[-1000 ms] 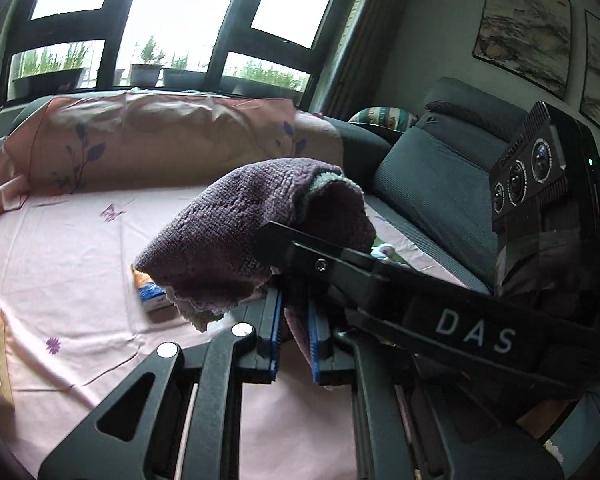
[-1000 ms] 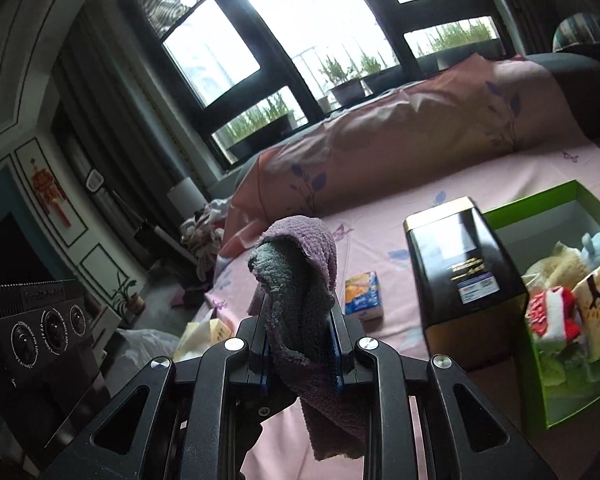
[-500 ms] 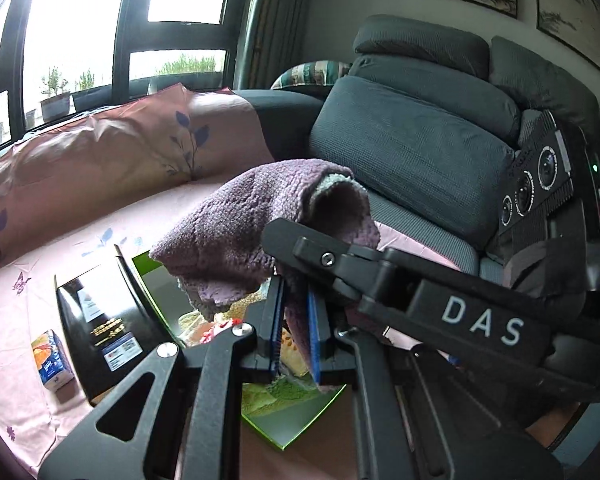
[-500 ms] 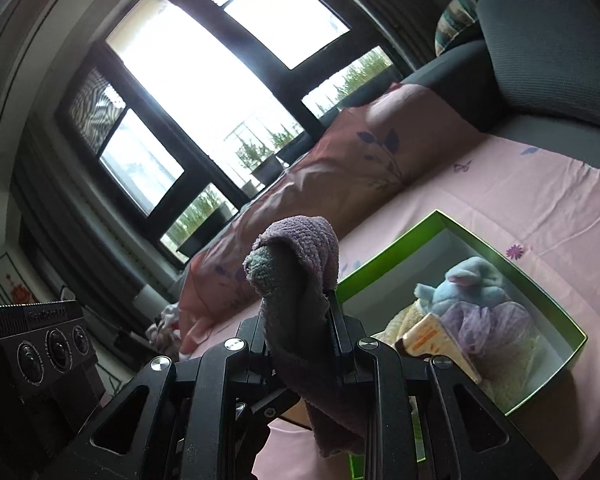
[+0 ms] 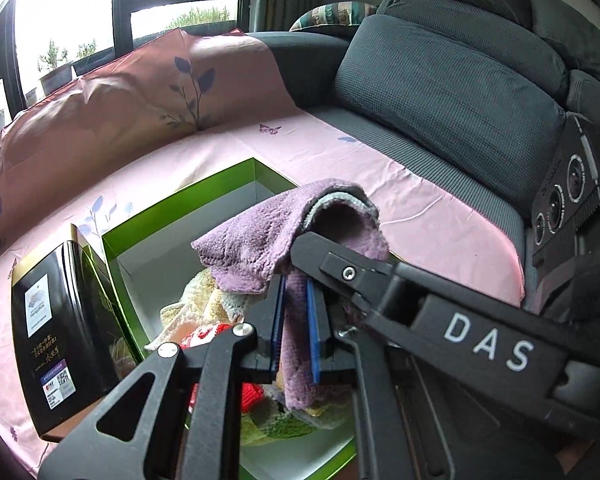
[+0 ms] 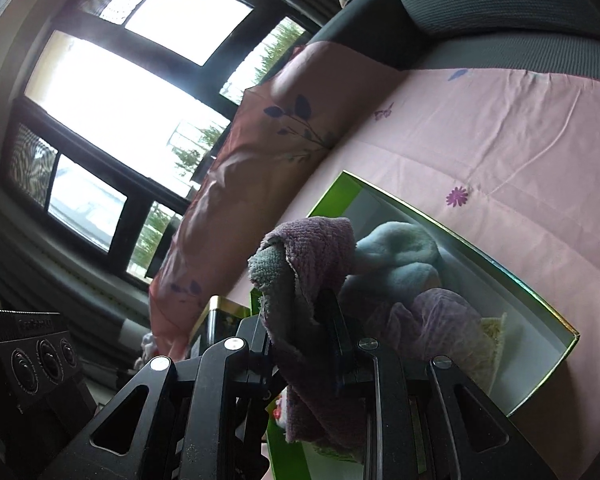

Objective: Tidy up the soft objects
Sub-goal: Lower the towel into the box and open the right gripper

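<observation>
Both grippers hold one purple towel (image 5: pixel 268 236) between them. My left gripper (image 5: pixel 296 320) is shut on its lower fold. My right gripper (image 6: pixel 300 320) is shut on the other end of the towel (image 6: pixel 312 240), and its black body crosses the left wrist view (image 5: pixel 440 312). The towel hangs just above an open green box (image 5: pixel 188 196) with white walls. The box (image 6: pixel 480 248) holds several soft things: a light blue plush (image 6: pixel 400 260), a purple cloth (image 6: pixel 440 320), and cream and red pieces (image 5: pixel 204 320).
The box stands on a pink sheet (image 5: pixel 380 176) spread over a grey sofa (image 5: pixel 452 80). A black and gold tin (image 5: pixel 48 336) stands against the box's left side. Windows (image 6: pixel 132 92) lie beyond a pink-covered backrest (image 5: pixel 140 92).
Both grippers have swung right with the towel, from over the bare sheet to above the green box, and have come lower and closer to it. Both stay shut on the towel.
</observation>
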{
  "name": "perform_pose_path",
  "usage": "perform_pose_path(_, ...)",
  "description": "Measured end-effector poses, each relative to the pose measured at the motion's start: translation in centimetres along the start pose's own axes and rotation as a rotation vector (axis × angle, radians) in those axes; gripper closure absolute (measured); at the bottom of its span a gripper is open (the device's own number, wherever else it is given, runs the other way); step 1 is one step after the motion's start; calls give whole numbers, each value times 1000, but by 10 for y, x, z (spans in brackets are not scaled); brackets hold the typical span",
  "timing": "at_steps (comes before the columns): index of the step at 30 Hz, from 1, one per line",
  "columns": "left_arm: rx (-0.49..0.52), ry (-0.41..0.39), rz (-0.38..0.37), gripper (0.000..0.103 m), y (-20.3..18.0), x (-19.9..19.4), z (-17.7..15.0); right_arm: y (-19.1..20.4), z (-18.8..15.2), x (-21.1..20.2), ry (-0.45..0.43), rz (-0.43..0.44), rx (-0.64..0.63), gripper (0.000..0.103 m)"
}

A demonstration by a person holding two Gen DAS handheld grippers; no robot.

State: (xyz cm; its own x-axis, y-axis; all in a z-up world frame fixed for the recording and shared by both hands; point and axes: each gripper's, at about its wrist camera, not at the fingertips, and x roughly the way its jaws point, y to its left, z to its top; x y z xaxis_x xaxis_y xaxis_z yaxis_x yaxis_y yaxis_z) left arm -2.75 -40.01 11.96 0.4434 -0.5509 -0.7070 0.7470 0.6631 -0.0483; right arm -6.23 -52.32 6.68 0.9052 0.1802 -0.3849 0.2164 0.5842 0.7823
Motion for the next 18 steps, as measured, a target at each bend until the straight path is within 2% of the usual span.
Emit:
perform_pose_path(5, -36, 17, 0, 95, 3, 9, -1, -4, 0, 1, 13, -52, -9, 78)
perform_pose_path(9, -21, 8, 12, 91, 0, 4, -3, -4, 0, -2, 21, -99, -12, 78)
perform_pose_path(12, -25, -13, -1, 83, 3, -10, -5, -2, 1, -7, 14, -141, -15, 64)
perform_pose_path(14, -31, -30, 5, 64, 8, -23, -6, 5, 0, -12, -5, -182, -64, 54)
perform_pose_path(15, -38, -41, 4, 57, 11, -32, -6, 9, 0, -15, -11, -199, -85, 50)
perform_pose_path(16, -44, -55, 5, 49, 13, -40, -7, 13, -2, -19, -17, -209, -100, 41)
perform_pose_path(17, -47, -70, 9, 44, 16, -49, -9, 16, -3, -23, -28, -209, -113, 31)
perform_pose_path(18, -52, -88, 11, 41, 20, -58, -10, 19, -3, -27, -40, -203, -122, 27)
